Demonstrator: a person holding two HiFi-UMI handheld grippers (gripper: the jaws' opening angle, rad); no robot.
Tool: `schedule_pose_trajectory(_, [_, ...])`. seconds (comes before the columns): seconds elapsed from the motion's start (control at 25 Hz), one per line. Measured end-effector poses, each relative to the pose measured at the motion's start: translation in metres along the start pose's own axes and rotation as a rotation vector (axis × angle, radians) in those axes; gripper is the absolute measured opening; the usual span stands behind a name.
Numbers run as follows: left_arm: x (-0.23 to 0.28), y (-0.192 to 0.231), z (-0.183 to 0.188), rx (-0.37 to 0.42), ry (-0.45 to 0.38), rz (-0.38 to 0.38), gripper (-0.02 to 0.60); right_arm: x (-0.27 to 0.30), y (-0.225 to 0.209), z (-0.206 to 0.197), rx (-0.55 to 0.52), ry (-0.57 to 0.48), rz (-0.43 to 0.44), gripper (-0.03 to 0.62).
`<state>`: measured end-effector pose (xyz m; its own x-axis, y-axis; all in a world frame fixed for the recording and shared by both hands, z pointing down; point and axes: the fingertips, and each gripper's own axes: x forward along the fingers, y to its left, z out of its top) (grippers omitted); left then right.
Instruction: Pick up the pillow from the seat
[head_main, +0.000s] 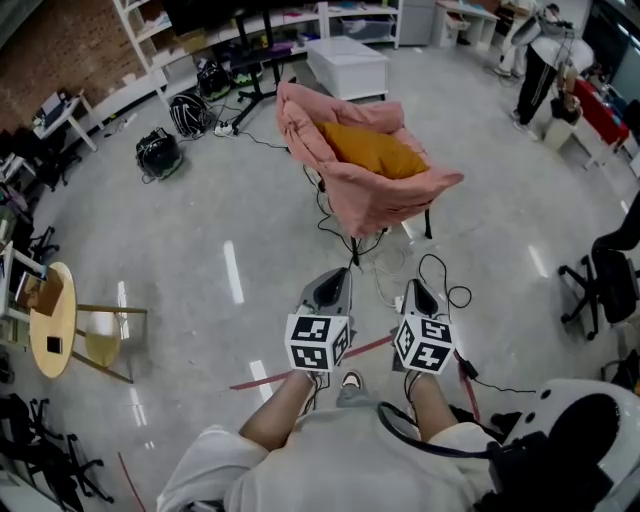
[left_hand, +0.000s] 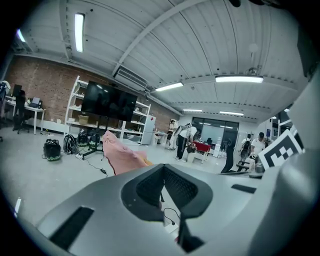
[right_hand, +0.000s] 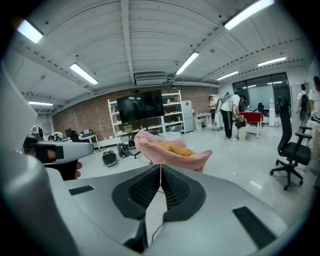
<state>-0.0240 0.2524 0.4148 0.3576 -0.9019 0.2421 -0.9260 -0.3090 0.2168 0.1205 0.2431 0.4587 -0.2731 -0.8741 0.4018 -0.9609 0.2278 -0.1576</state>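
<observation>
head view overhead, gripper views facing chair (head_main: 372, 200)

A white low cabinet (head_main: 347, 66) stood at the upper centre of the head view, with white shelving (head_main: 215, 35) and a brick wall (head_main: 60, 50) at the upper left. A black bag (head_main: 158, 153) and a coil of cable (head_main: 190, 113) lay on the grey floor (head_main: 200, 250) near the shelving. A round wooden worktop (head_main: 52, 320) stood at the left edge and a black office chair (head_main: 605, 285) at the right edge. A person (head_main: 545, 65) stood at the upper right. Red tape (head_main: 262, 378) crossed the floor at the lower centre. A dark screen (right_hand: 142, 106) was mounted before the shelving.
</observation>
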Motion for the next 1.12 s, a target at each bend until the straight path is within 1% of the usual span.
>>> schedule_pose_trajectory(0.2, [0.036, 0.007, 0.008, 0.005, 0.005, 0.014, 0.008, 0.029, -0.013, 0.023, 0.009, -0.023, 0.03, 0.029])
schedule_pose_trajectory(0.4, [0.062, 0.01, 0.017, -0.001, 0.004, 0.018, 0.008, 0.049, -0.019, 0.038, -0.009, -0.037, 0.07, 0.029])
schedule_pose_trajectory(0.64, [0.079, 0.014, 0.023, 0.011, 0.001, 0.016, 0.008, 0.063, -0.021, 0.038, 0.001, -0.038, 0.103, 0.029])
schedule_pose_trajectory(0.88, [0.104, 0.024, 0.034, 0.012, -0.01, -0.002, 0.008, 0.088, -0.029, 0.041, -0.013, -0.015, 0.079, 0.028])
schedule_pose_trajectory(1.12, [0.154, 0.055, 0.043, 0.021, -0.015, -0.017, 0.008, 0.137, -0.046, 0.052, -0.005, -0.006, 0.027, 0.029])
